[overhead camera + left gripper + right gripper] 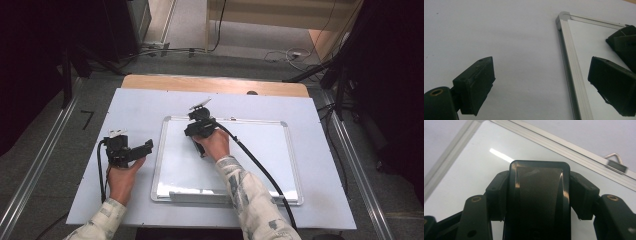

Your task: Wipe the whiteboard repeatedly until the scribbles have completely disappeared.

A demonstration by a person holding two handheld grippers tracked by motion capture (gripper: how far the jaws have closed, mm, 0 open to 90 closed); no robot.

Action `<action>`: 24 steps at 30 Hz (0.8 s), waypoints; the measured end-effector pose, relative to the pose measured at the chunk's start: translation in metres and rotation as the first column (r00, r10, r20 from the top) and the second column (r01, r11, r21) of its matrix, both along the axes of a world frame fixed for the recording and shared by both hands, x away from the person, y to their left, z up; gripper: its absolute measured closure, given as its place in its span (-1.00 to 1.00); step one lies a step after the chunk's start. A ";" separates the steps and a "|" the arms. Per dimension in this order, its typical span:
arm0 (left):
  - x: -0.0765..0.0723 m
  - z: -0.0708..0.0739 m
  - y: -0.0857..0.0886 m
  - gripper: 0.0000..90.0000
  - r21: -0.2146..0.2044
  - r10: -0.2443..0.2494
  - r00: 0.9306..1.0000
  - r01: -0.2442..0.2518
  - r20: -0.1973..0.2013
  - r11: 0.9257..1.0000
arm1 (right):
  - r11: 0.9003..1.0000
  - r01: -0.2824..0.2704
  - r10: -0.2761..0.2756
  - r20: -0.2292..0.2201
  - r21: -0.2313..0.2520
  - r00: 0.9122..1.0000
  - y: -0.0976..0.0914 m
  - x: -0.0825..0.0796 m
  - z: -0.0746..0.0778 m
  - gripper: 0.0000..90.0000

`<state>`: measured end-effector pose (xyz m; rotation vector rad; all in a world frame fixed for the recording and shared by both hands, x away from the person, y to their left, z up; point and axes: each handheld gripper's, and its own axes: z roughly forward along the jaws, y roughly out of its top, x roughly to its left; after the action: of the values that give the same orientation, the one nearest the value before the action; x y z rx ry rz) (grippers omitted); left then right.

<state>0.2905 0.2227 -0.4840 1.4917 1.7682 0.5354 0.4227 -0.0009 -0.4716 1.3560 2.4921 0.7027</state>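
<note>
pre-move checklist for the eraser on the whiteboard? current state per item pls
1. Right gripper shut on the black eraser: ok.
2. Eraser centred between the pads, seen from the right gripper view: ok.
3. Eraser over the whiteboard, inside the frame: ok.
4. Eraser face touching the board: cannot tell.
5. Left gripper open, off the board on the table cover: ok.
6. Marks left on the board: none visible, ok.

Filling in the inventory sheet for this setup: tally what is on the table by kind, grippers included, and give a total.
Whiteboard: 1
Black eraser, clamped in the right gripper over the whiteboard: 1
Grippers, counting the left gripper, open beside the board: 2
Pale blue table cover: 1
Total: 5
</note>
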 end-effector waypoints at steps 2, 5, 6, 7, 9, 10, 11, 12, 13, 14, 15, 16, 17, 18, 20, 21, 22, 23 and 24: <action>0.000 0.000 0.000 -0.83 0.000 -0.003 1.000 0.003 0.001 1.000 | 1.000 -0.009 0.009 -0.004 0.001 1.000 0.006 -0.002 0.000 -0.17; 0.001 0.000 0.000 -0.83 0.001 -0.003 1.000 0.003 0.001 1.000 | 1.000 -0.017 0.017 -0.006 0.007 1.000 0.007 -0.002 0.000 -0.17; 0.001 0.000 0.001 -0.83 -0.001 -0.003 1.000 0.003 0.000 1.000 | 1.000 -0.019 0.019 -0.013 0.011 1.000 0.007 -0.001 0.000 -0.17; 0.001 0.000 0.001 -0.83 -0.001 -0.001 1.000 0.001 -0.002 1.000 | 1.000 -0.015 0.015 -0.014 0.008 1.000 0.006 -0.001 0.000 -0.17; 0.000 0.000 0.003 -0.83 -0.001 0.002 1.000 -0.002 -0.001 1.000 | 1.000 -0.006 0.006 -0.020 0.007 1.000 0.003 0.001 0.000 -0.17; -0.001 0.000 0.003 -0.83 -0.005 0.005 1.000 -0.005 0.003 1.000 | 1.000 -0.002 0.002 -0.018 0.005 1.000 0.001 0.002 0.001 -0.17; -0.001 0.000 0.004 -0.83 -0.004 0.005 1.000 -0.005 0.002 1.000 | 1.000 0.013 -0.013 -0.022 0.001 1.000 -0.002 0.003 0.001 -0.17; -0.002 0.000 0.004 -0.83 -0.003 0.005 1.000 -0.005 0.003 1.000 | 1.000 0.015 -0.015 -0.020 -0.004 1.000 -0.005 0.005 0.001 -0.17; -0.002 0.000 0.004 -0.83 -0.003 0.006 1.000 -0.006 0.003 1.000 | 1.000 0.024 -0.024 -0.022 -0.002 0.999 -0.008 0.006 0.001 -0.17; -0.002 0.000 0.004 -0.83 -0.004 0.006 1.000 -0.006 0.002 1.000 | 1.000 0.027 -0.028 -0.021 -0.004 0.999 -0.011 0.006 0.001 -0.17; -0.002 0.000 0.004 -0.83 -0.004 0.009 1.000 -0.009 0.002 1.000 | 0.999 0.032 -0.032 -0.022 -0.003 0.999 -0.013 0.007 0.001 -0.17; -0.002 0.000 0.004 -0.83 -0.003 0.008 1.000 -0.008 0.000 1.000 | 0.999 0.037 -0.037 -0.025 -0.004 0.999 -0.014 0.007 0.002 -0.17; -0.003 0.000 0.004 -0.83 -0.004 0.008 1.000 -0.008 0.000 1.000 | 0.999 0.036 -0.036 -0.022 -0.008 0.999 -0.014 0.006 0.002 -0.17; -0.003 0.000 0.003 -0.83 -0.002 0.005 1.000 -0.005 -0.001 1.000 | 0.999 0.035 -0.035 -0.019 -0.013 0.999 -0.013 0.006 0.002 -0.17; -0.003 0.000 0.003 -0.83 0.000 0.007 1.000 -0.007 0.000 1.000 | 0.999 0.034 -0.034 -0.022 -0.008 0.999 -0.012 0.005 0.001 -0.17; -0.002 0.000 0.003 -0.83 -0.001 0.007 1.000 -0.007 0.001 1.000 | 1.000 0.027 -0.027 -0.017 -0.005 0.999 -0.010 0.004 0.001 -0.17; -0.002 0.000 0.003 -0.83 0.001 0.005 1.000 -0.005 -0.001 1.000 | 1.000 0.025 -0.025 -0.019 0.000 0.999 -0.009 0.003 0.001 -0.17; -0.001 0.000 0.002 -0.83 0.001 0.007 1.000 -0.007 -0.002 1.000 | 1.000 0.019 -0.019 -0.013 0.003 1.000 -0.007 0.002 0.000 -0.17; -0.001 -0.001 0.002 -0.83 0.001 0.008 1.000 -0.008 -0.002 1.000 | 1.000 0.020 -0.020 -0.012 0.005 1.000 -0.007 0.001 0.000 -0.17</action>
<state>0.2896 0.2248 -0.4846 1.4873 1.7761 0.5390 0.4240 -0.0083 -0.4714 1.3883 2.4843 0.6993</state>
